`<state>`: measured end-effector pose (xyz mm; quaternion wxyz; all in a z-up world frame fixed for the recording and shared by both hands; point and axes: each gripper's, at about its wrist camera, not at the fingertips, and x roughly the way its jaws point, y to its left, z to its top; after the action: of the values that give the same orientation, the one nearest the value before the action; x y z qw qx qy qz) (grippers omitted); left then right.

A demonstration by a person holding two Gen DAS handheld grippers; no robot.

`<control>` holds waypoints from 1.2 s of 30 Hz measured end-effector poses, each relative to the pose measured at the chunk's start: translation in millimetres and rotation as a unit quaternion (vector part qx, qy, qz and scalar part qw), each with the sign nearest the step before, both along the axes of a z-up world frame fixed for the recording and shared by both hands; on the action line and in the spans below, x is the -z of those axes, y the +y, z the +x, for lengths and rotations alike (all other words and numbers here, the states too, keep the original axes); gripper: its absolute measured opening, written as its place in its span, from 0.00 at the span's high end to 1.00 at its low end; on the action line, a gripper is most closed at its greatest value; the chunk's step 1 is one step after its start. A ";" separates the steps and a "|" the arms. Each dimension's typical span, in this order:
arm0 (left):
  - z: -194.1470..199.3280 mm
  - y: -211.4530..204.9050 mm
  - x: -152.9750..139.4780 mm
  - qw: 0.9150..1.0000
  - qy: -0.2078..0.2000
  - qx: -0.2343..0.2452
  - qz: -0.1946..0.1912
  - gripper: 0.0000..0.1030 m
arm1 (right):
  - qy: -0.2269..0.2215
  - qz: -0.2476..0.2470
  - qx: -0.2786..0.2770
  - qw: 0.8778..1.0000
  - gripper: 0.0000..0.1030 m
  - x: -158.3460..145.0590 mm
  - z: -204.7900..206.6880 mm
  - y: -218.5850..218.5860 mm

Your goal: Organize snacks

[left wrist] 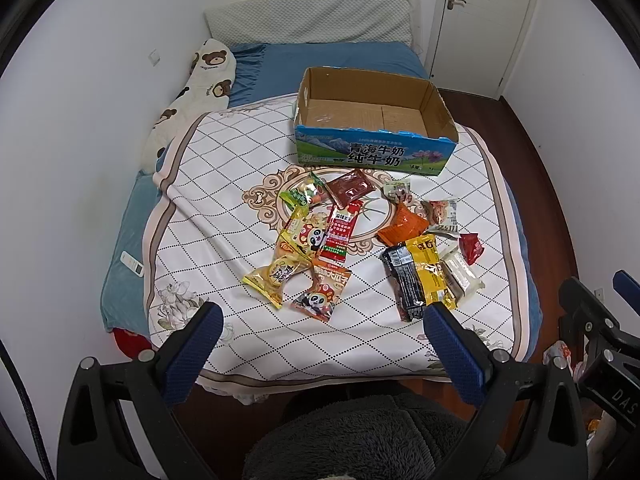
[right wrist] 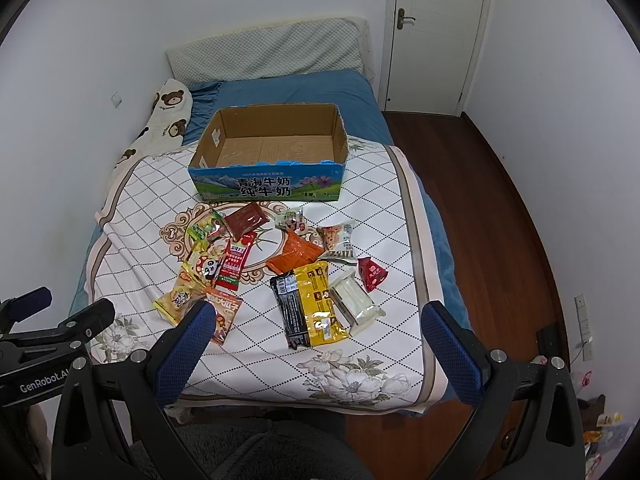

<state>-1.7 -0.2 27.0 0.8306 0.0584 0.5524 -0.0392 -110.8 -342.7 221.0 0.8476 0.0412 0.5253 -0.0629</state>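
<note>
Several snack packets lie scattered on a white quilted bed cover [left wrist: 224,184]. Among them are a yellow panda packet [left wrist: 308,236], a red stick packet [left wrist: 340,232], an orange packet [left wrist: 404,226], a black packet [left wrist: 406,280] and a yellow packet [left wrist: 430,276]. An empty cardboard milk box [left wrist: 372,152] stands behind them, open at the top; it also shows in the right wrist view [right wrist: 268,184]. My left gripper [left wrist: 324,328] is open and empty, held above the near bed edge. My right gripper [right wrist: 316,324] is open and empty, above the black packet [right wrist: 292,312] and yellow packet [right wrist: 320,304].
A grey pillow [left wrist: 308,18] and a bear-print pillow [left wrist: 200,84] lie at the head of the blue bed. A white remote [left wrist: 132,263] lies at the left edge. Wooden floor [right wrist: 492,216] and a white door [right wrist: 432,32] are on the right.
</note>
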 end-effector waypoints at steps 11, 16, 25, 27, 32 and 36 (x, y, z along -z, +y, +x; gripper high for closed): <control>10.1 3.2 7.2 1.000 0.000 -0.004 0.004 0.00 | 0.009 0.007 0.001 1.000 0.00 6.5 8.7 3.1; 32.9 12.0 32.4 1.000 -0.006 -0.017 0.021 0.00 | 0.029 0.023 0.010 0.999 0.00 37.1 27.0 -8.1; 102.4 10.6 146.2 0.991 0.053 0.024 0.121 0.00 | 0.124 0.032 -0.002 0.992 0.00 177.6 88.2 -21.6; 115.1 6.8 181.0 0.984 0.096 0.052 0.138 0.00 | 0.158 0.029 -0.013 0.987 0.00 220.7 102.9 -19.2; 120.3 1.6 269.1 0.965 0.181 0.086 0.171 0.00 | 0.228 0.040 -0.034 0.972 0.00 305.4 121.9 -9.0; 116.6 1.0 313.5 0.959 0.204 0.092 0.176 0.07 | 0.268 0.032 -0.052 0.961 0.00 350.8 127.0 2.5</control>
<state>115.0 0.9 -286.5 0.6700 0.2450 0.7001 -0.0288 16.2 -340.2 -129.8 0.6760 0.0227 0.7364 -0.0106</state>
